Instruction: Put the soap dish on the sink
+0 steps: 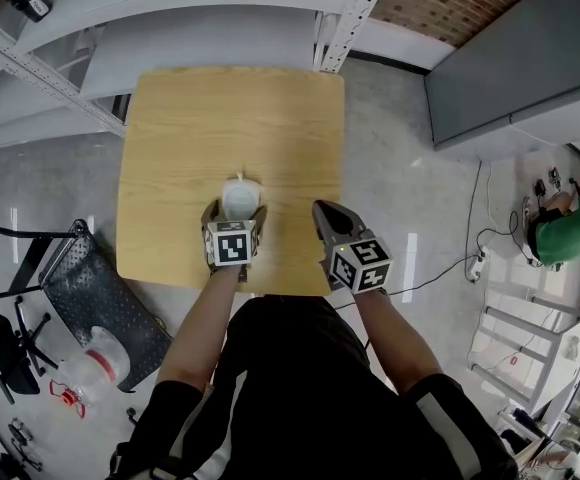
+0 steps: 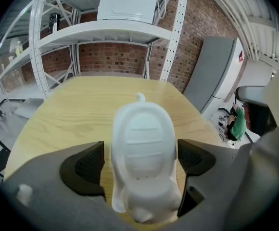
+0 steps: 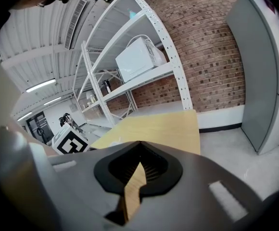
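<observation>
Left gripper (image 1: 237, 214) holds its jaws wide apart, and neither pad presses on anything. Right gripper (image 1: 327, 212), just beside it, has its jaws closed together with nothing in them. Both hover over the near part of the wooden table (image 1: 200, 118). The white soap dish (image 2: 142, 148) sits on that table between the left jaws — ungripped.
</observation>
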### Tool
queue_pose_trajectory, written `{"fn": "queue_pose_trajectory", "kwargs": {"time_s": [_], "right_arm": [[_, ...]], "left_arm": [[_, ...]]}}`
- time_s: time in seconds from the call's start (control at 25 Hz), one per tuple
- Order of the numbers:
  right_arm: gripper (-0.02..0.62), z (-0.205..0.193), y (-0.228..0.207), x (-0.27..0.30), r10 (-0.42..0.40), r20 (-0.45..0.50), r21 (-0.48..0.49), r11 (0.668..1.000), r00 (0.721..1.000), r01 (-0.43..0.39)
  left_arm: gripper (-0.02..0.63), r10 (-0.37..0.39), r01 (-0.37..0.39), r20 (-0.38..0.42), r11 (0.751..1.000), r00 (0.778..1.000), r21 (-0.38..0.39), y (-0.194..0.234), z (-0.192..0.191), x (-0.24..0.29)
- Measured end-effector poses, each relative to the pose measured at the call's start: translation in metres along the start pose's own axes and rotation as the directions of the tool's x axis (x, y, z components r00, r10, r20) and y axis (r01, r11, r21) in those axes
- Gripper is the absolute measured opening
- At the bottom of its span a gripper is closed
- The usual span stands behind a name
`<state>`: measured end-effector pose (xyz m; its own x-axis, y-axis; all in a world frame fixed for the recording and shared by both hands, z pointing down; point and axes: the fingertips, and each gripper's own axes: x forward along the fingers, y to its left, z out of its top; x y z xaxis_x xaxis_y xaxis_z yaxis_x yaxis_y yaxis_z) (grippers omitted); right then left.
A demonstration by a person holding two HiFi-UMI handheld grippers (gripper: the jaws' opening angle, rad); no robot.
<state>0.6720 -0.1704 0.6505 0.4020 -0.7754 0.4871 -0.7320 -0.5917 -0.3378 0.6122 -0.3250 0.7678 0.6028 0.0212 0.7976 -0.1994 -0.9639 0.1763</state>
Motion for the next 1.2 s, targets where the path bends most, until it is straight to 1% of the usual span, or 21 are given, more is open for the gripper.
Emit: {"fn": "queue_pose_trajectory", "kwargs": {"time_s": [0.08,0.16,0.24,0.36,0.48,0.56,0.64,0.68,0.72,0.76,0.8,0.84,0.88,1.0,1.12,1.2], "right_arm": [[0.005,0.003,0.001,-0.004,-0.004,0.015,0.001,1.0,1.0,0.004],[0.005,0.007,0.002,-0.011,-0.013,0.038,0.005,1.0,0.999,0.013],[0.005,0.012,0.003,-0.022,-0.027,0.068,0.016,1.0,0.997,0.026],[0.005,0.02,0.004,-0.039,-0.048,0.115,0.032,0.998,0.992,0.045],[0.005,0.031,0.004,-0.053,-0.061,0.168,0.037,0.998,0.984,0.056],[0.005,0.038,0.008,-0.06,-0.058,0.197,0.03,0.998,0.979,0.054],[0.005,0.047,0.014,-0.065,-0.046,0.224,0.017,0.999,0.974,0.044],[0.005,0.051,0.018,-0.067,-0.038,0.237,0.01,0.999,0.971,0.037],[0.005,0.055,0.022,-0.07,-0.028,0.249,0.003,1.0,0.968,0.028],[0.005,0.057,0.027,-0.073,-0.018,0.259,-0.004,1.0,0.966,0.02],[0.005,0.059,0.03,-0.076,-0.008,0.269,-0.009,1.0,0.963,0.011],[0.005,0.062,0.033,-0.078,0.003,0.279,-0.014,1.0,0.96,0.001],[0.005,0.064,0.036,-0.08,0.014,0.289,-0.018,1.0,0.957,-0.009],[0.005,0.072,0.04,-0.089,0.049,0.318,-0.029,0.999,0.947,-0.042],[0.005,0.078,0.038,-0.102,0.085,0.343,-0.036,0.996,0.935,-0.077],[0.005,0.079,0.032,-0.114,0.105,0.35,-0.04,0.994,0.931,-0.097]], "left_arm": [[0.486,-0.029,0.03,0.048,1.0,0.998,-0.009,-0.003,0.012,-0.011],[0.485,-0.067,0.07,0.117,0.997,0.991,-0.023,-0.006,0.024,-0.025],[0.482,-0.097,0.106,0.194,0.994,0.976,-0.036,-0.006,0.034,-0.043],[0.472,-0.108,0.124,0.28,0.991,0.954,-0.041,0.0,0.043,-0.068],[0.454,-0.128,0.142,0.348,0.99,0.929,-0.016,-0.001,0.059,-0.086],[0.451,-0.152,0.156,0.386,0.988,0.91,0.021,-0.008,0.07,-0.1],[0.445,-0.169,0.155,0.428,0.986,0.888,0.069,-0.018,0.08,-0.118],[0.395,-0.169,0.145,0.454,0.986,0.875,0.088,-0.021,0.084,-0.128],[0.322,-0.16,0.129,0.48,0.987,0.862,0.098,-0.023,0.088,-0.139],[0.268,-0.143,0.109,0.507,0.989,0.85,0.098,-0.024,0.09,-0.149],[0.197,-0.121,0.087,0.532,0.992,0.838,0.089,-0.023,0.091,-0.158],[0.077,-0.101,0.07,0.554,0.995,0.826,0.077,-0.022,0.092,-0.166],[-0.002,-0.092,0.065,0.571,0.996,0.816,0.068,-0.022,0.092,-0.173],[-0.002,-0.119,0.097,0.6,0.993,0.791,0.069,-0.033,0.093,-0.191],[-0.003,-0.136,0.105,0.645,0.991,0.752,0.086,-0.048,0.094,-0.208],[-0.003,-0.133,0.102,0.666,0.991,0.734,0.086,-0.062,0.092,-0.215]]}}
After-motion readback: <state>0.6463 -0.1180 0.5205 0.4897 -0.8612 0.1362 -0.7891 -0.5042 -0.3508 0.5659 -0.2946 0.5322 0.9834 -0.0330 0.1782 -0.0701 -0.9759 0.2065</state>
